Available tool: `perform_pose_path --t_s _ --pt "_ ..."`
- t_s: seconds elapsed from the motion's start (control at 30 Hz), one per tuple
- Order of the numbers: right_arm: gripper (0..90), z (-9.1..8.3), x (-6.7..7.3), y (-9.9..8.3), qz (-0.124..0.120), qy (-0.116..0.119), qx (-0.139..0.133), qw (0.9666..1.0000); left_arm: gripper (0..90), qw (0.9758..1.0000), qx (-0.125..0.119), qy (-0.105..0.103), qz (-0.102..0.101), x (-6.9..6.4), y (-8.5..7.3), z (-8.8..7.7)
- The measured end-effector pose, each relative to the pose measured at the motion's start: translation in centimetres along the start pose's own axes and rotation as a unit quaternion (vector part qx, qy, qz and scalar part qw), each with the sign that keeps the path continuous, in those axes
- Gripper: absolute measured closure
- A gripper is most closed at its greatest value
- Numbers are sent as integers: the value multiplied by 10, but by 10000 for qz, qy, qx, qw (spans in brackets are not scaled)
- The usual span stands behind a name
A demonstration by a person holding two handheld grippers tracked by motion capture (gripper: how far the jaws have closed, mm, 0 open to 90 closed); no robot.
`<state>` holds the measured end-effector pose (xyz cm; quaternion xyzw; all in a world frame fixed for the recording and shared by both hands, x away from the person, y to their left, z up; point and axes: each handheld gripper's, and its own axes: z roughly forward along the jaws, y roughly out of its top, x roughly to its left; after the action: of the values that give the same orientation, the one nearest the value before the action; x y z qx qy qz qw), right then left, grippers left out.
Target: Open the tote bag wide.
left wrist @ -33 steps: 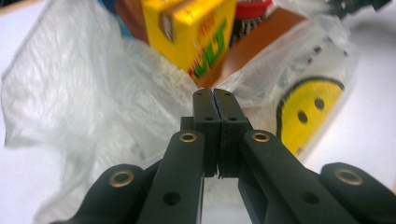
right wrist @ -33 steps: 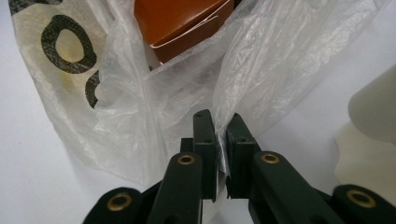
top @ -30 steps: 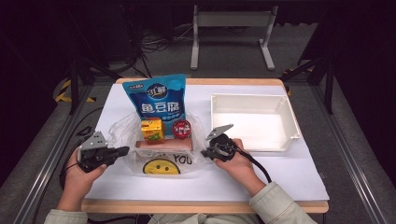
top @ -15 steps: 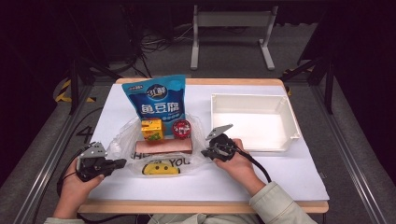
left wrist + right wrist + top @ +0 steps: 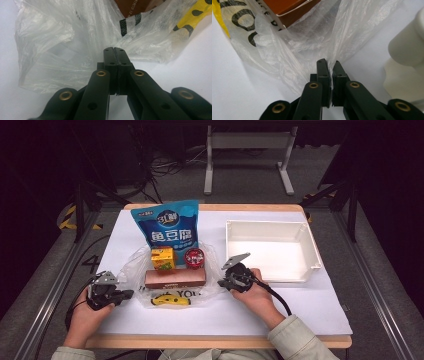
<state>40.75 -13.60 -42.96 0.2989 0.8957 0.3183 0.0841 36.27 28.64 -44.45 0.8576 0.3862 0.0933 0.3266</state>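
In the high view, a thin, crinkled, clear plastic bag printed with a yellow smiley face and black lettering (image 5: 170, 287) is lying at the centre of the white table surface (image 5: 310, 305), in the lower middle of the frame. The left gripper (image 5: 126, 294) is sitting at the lower left of that frame, its black jaws pressed together on the bag's left edge; in the left gripper view (image 5: 115, 50) the pads are meeting with film bunched at their tips, though whether any film is actually caught between them is hard to tell. The right gripper (image 5: 222, 283) is resting just right of centre, and in the right gripper view (image 5: 329, 63) its jaws are clamping a fold of the bag's film between them. Inside or on the bag, a long brown rectangular box (image 5: 175, 278) is lying flat, with a small yellow and orange carton (image 5: 163, 258) and a round red-lidded tub (image 5: 194, 257) just behind it. A blue snack pouch with white characters (image 5: 170, 227) is standing behind those, toward the upper centre. A white rectangular plastic tray (image 5: 312, 247) is sitting at the right.
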Motion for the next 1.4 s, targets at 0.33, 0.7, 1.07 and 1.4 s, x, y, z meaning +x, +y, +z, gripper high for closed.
perform_pose_path --t_s 0.33,0.7,1.07,1.4 --pt "874 -1 -2 -1 -24 8 -7 10000 744 9975 -632 -279 117 -2 0 -13" --pt "873 0 -1 -1 -22 27 2 10000 500 9850 -1711 239 3 -9 22 -48" --pt "871 1 0 -1 -28 38 4 10000 501 9891 -1287 565 -436 12 50 -6" --pt "871 0 0 -2 -53 43 39 10000 900 9952 -550 701 -413 18 47 18"
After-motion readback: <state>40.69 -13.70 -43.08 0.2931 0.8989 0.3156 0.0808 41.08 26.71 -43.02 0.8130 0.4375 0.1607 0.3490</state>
